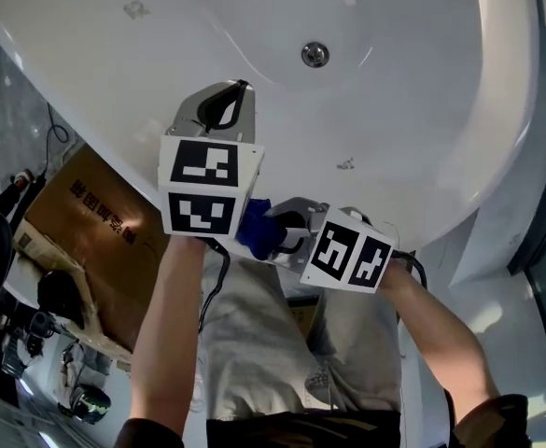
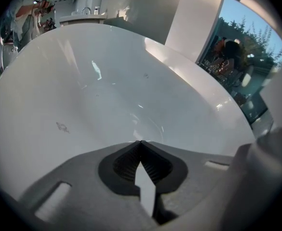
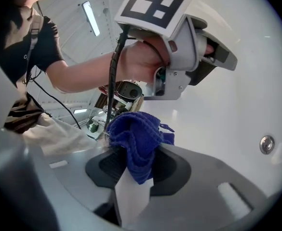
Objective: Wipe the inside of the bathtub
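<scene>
The left gripper (image 1: 228, 101) is held over the inside of the white bathtub (image 1: 413, 91) with its jaws pressed together and nothing between them, and the tub's inner wall is seen filling the left gripper view. A bunched blue cloth (image 3: 137, 137) is clamped between the jaws of the right gripper (image 3: 133, 170), which is held just beside the left one near the tub's rim, with the cloth clear of the tub surface. The drain (image 1: 315, 54) is seen at the tub's bottom, well apart from both grippers, and a cardboard box (image 1: 95, 222) is seen outside the tub
</scene>
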Motion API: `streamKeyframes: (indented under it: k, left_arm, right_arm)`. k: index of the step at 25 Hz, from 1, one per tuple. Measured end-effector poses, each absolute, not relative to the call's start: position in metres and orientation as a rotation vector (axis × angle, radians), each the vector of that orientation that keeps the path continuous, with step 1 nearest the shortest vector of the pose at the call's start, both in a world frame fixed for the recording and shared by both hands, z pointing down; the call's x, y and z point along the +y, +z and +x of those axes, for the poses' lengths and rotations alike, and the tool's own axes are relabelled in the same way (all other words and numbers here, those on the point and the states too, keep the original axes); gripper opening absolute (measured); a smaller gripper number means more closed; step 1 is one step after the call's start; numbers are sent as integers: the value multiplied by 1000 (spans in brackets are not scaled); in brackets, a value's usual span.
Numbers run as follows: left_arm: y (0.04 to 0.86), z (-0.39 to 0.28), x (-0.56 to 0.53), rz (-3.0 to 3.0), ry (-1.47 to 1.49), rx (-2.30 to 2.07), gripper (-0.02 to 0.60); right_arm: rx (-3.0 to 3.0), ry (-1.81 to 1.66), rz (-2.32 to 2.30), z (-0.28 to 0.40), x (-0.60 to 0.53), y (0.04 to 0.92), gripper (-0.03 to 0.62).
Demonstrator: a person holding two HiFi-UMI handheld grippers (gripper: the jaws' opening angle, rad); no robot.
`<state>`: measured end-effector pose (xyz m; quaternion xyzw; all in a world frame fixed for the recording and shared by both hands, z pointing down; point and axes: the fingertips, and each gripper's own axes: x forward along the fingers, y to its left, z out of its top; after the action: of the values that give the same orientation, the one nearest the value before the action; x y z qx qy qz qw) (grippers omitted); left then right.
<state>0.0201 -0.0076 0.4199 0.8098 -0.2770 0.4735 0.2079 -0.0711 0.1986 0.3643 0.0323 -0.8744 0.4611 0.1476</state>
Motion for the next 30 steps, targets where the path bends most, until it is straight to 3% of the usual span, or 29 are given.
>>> streamKeyframes:
  k: [12, 30]
  left_arm:
    - [423, 30, -4, 2244, 1330, -763, 5]
    - [458, 50, -26, 2230, 1225, -759, 5]
  right_arm:
    - [-2582, 1331, 174, -66, 191, 347, 132]
    - [-2310, 1080, 722, 96, 49, 454, 133]
